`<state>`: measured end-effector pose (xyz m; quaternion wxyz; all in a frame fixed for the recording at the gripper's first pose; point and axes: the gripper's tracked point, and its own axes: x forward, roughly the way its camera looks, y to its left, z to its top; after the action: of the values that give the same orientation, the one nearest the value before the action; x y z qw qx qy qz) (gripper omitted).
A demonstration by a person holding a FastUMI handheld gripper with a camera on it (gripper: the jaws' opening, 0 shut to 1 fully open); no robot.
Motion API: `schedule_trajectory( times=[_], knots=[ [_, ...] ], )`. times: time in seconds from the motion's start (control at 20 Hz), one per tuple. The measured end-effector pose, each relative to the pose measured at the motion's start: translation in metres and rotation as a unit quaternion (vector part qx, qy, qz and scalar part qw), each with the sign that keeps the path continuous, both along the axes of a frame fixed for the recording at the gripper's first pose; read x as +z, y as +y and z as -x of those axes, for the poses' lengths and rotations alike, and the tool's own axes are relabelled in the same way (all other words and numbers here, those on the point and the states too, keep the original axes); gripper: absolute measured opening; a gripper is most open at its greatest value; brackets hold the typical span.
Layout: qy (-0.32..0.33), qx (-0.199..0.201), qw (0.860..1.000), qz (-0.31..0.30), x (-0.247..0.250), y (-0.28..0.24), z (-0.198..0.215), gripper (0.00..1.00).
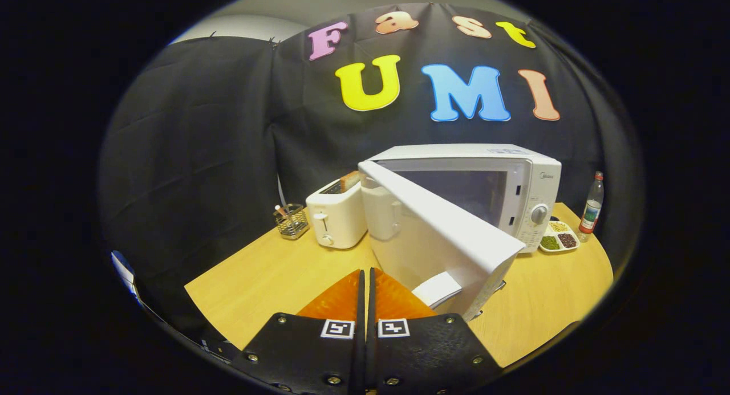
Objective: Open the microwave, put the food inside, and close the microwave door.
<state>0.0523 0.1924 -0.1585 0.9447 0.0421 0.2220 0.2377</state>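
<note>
A white microwave (pixel 513 184) stands on the wooden table (pixel 268 281), its door (pixel 439 235) swung open toward me, hinged at the left. The cavity behind the door looks dim and I cannot tell what is in it. My gripper (pixel 365 272) is shut with nothing between its fingers, the tips meeting just in front of the open door's outer face. A small white object (pixel 438 288), which I cannot identify, lies low by the door's bottom edge, just right of the fingertips.
A white toaster (pixel 336 215) with a bread slice stands left of the microwave. A wire holder (pixel 292 219) sits further left. Right of the microwave are a divided dish of grains (pixel 559 236) and a bottle (pixel 593 204). The table's front edge is close below.
</note>
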Motion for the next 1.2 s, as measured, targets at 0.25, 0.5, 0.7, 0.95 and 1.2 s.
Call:
schedule_trajectory(
  times=[0.25, 0.5, 0.7, 0.95, 1.2],
  knots=[
    [0.003, -0.041, 0.999, 0.006, -0.004, -0.038, -0.035, 0.01],
    [0.002, -0.08, 0.997, 0.013, -0.008, -0.068, -0.074, 0.01],
    [0.002, -0.106, 0.994, 0.015, -0.013, -0.087, -0.107, 0.01],
    [0.003, -0.125, 0.992, 0.016, -0.021, -0.102, -0.144, 0.01],
    [0.001, -0.144, 0.989, 0.015, -0.027, -0.111, -0.177, 0.01]
  ],
)
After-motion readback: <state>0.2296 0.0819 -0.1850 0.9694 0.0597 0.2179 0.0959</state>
